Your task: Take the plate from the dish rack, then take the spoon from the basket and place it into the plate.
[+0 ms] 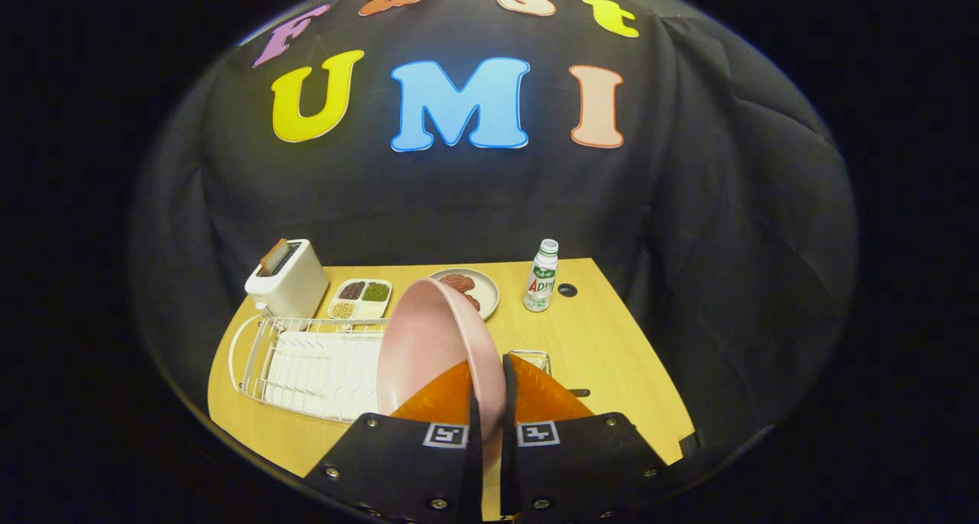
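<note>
A wooden table (612, 340) stood against a wall of black cloth, its far edge meeting the drape. At the back of the table, from one side to the other, sat a white toaster (287, 283) with a slice of bread standing in its slot, a small divided tray (360, 299) holding dark, green and pale grains, a round plate of food (470, 288) and a small white bottle (541, 275) with a green label, upright and well apart from the rest. A dark round hole (567, 290) showed in the tabletop just beside the bottle.

Nearer to the camera lay the wire dish rack (306, 363) with its white drip tray, on the toaster's side of the table. The gripper (488, 401) was poised above the table's near part, looking down and forward along its fingers. Its two fingers were drawn close together, clamped on the rim of the pink plate (428, 340), one finger on each face. The plate stood on edge, tilted, rising ahead of the fingers with its hollow turned toward the rack; it was lifted over the rack's end, hiding part of the plate of food behind it. A corner of a wire basket (535, 356) peeked out just beyond the fingers; the spoon could not be made out.
</note>
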Available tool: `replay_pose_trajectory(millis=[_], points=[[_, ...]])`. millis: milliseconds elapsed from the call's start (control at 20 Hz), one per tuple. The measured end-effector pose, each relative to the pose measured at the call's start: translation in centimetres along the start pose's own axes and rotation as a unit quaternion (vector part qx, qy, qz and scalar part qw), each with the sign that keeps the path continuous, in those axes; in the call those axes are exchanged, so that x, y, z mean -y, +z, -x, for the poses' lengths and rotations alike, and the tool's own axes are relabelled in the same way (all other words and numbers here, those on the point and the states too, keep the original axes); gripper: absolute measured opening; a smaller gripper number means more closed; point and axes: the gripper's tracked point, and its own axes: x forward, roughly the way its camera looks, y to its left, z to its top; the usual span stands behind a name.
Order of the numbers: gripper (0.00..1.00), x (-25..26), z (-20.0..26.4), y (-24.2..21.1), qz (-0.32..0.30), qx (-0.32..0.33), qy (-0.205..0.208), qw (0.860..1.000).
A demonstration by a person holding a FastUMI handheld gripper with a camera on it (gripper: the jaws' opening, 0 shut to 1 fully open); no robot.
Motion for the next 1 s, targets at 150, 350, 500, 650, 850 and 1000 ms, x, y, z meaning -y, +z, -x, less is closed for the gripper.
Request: replay_pose_trajectory(millis=[150,350,500,650,850,1000], points=[[0.09,1.6,1.1,-1.8,-0.023,-0.006,0.036,0.999],[0.09,3.4,1.9,-4.0,-0.059,-0.015,0.074,0.995],[0.09,4.0,2.5,-6.0,-0.067,-0.016,0.100,0.993],[0.09,4.8,2.6,-8.8,-0.066,-0.026,0.116,0.991],[0.09,6.3,2.5,-13.0,-0.094,-0.062,0.134,0.985],[0.09,7.7,1.7,-15.5,-0.111,-0.084,0.129,0.982]])
